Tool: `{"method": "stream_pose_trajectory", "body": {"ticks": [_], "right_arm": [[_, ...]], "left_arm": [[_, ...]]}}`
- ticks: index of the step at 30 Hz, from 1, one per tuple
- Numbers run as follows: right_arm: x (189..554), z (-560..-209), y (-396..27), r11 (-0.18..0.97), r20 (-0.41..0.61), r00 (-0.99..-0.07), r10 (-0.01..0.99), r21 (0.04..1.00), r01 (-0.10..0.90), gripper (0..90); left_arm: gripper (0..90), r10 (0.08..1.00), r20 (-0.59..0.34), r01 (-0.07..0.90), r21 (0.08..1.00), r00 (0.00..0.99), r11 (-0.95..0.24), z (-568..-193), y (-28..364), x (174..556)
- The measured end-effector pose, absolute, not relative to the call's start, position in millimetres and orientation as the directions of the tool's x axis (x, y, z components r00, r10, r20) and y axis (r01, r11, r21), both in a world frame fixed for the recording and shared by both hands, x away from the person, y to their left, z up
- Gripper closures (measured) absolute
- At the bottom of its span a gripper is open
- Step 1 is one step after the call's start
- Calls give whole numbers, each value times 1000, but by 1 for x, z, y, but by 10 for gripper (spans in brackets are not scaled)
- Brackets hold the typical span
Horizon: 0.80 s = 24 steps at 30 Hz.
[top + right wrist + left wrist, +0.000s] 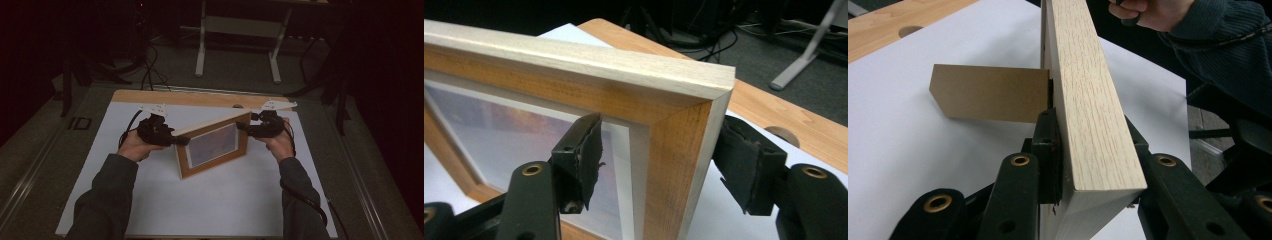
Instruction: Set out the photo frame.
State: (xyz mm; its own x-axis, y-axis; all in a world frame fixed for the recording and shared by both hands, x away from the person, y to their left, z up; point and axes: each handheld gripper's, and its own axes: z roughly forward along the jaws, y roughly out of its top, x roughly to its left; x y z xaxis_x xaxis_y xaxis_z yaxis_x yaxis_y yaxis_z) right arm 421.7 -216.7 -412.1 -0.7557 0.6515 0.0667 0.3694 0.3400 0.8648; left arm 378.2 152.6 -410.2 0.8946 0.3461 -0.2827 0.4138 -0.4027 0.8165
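Note:
A wooden picture frame (pixel 212 145) with a glazed picture stands upright on the white sheet (pixel 210 200), slanting from front left to back right. My left gripper (pixel 180 141) is shut on its left end; in the left gripper view the jaws (pixel 1092 135) clamp both faces of the pale frame (pixel 1093 100). A brown cardboard stand (pixel 993 92) sticks out from the frame's back. My right gripper (pixel 245 127) is at the frame's upper right corner (pixel 684 90). Its jaws (pixel 661 162) are open and straddle that corner, with the front pad (pixel 581 155) off the glass.
The white sheet lies on a wooden table whose bare strip (pixel 200 97) runs along the far side, with a round hole (pixel 786 134) in it. Beyond stand a white table's legs (pixel 200 50) and cables on a dark floor. The person's right hand (pixel 1153 12) is past the frame.

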Motion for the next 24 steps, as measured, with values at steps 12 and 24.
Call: {"method": "stream_pose_trajectory", "body": {"ticks": [12, 24], "right_arm": [[422, -416, -222, 344, 89, -773, 628, 860, 378, 453], [420, -418, -230, 326, 111, -768, 630, 860, 392, 569]], "left_arm": [[725, 444, -212, 401, 829, 871, -390, -410, 149, 368], [642, 581, -156, 420, 836, 799, -353, -413, 143, 360]]}}
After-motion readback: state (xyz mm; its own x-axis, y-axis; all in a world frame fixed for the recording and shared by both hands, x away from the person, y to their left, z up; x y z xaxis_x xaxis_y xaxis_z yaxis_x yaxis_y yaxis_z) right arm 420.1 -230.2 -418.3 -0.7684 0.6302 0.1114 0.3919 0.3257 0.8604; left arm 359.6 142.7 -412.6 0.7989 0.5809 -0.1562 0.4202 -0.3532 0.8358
